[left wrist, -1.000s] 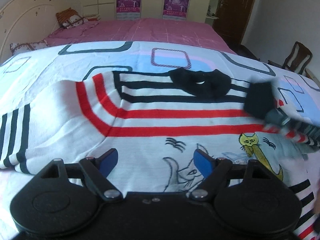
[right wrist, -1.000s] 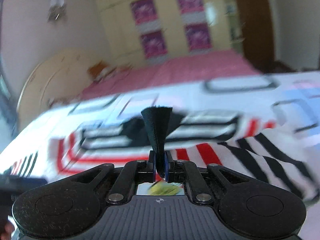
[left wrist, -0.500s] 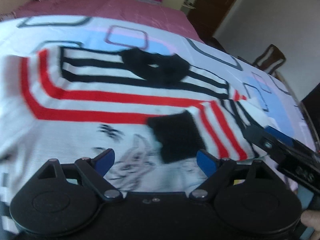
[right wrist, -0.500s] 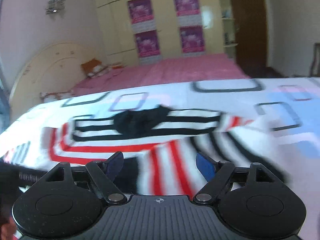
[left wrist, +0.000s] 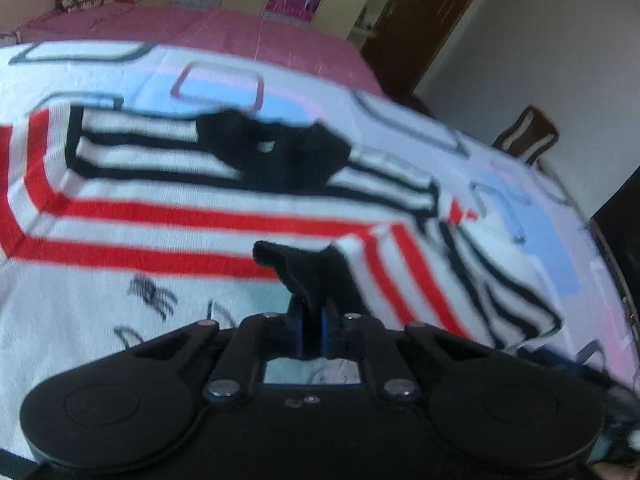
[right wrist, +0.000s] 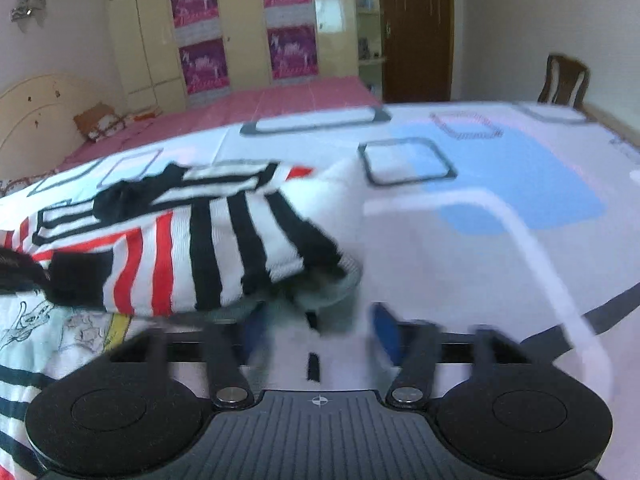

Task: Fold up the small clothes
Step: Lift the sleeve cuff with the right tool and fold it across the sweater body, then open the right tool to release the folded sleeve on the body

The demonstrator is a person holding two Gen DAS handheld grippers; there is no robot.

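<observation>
A white sweater [left wrist: 200, 216] with red and black stripes and a black collar [left wrist: 276, 156] lies flat on the bed. My left gripper [left wrist: 312, 328] is shut on the sleeve's black cuff [left wrist: 308, 268], which stands up bunched from between the pads over the sweater's chest. In the right wrist view the striped sleeve [right wrist: 224, 248] lies folded across the body, its cuff [right wrist: 76, 276] at the far left. My right gripper [right wrist: 320, 332] is at the sweater's right side edge [right wrist: 328, 300]. Its jaws are closing with that edge between them, and the blurred pads stand apart.
The sweater rests on a white sheet [right wrist: 500, 184] printed with blue and pink squares. Beyond it are a pink bed [right wrist: 260, 108], a cream wardrobe [right wrist: 240, 32] and a dark door. A wooden chair [right wrist: 564, 80] stands off the sheet's far right corner.
My right gripper let go of the black cuff, swung right to the sweater's side edge and began narrowing. My left gripper moved in and shut on the cuff lying on the chest.
</observation>
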